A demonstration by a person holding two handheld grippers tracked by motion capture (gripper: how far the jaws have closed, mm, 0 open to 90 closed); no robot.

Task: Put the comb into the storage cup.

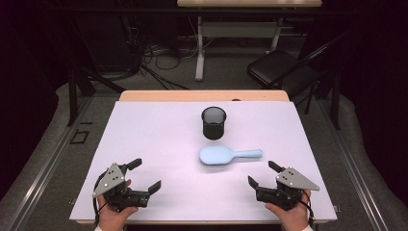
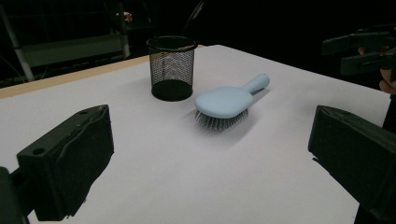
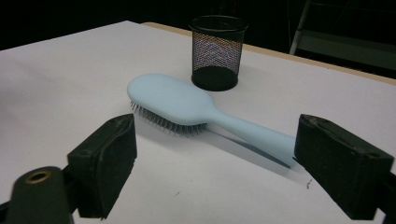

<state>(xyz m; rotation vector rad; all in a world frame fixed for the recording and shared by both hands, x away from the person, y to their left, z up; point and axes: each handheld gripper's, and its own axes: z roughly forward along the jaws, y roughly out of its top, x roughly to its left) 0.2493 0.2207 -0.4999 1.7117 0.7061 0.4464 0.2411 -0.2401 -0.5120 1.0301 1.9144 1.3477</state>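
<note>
We have both grippers low at the near edge of the table (image 1: 144,125), jaws spread wide and empty: the left gripper (image 1: 144,175) well to the left of the hairbrush (image 1: 228,156), the right gripper (image 1: 263,174) just right of its handle end. The hairbrush lies bristles down, just in front of the mesh cup (image 1: 213,122), head to the left of the handle.

As we judge it, the work is to stand the brush in the cup. We would take the handle with the right gripper, since its jaws already frame that end. Close across the narrow handle, not the head, lift clear, then tip it upright before lowering so the cup stays put.
</note>
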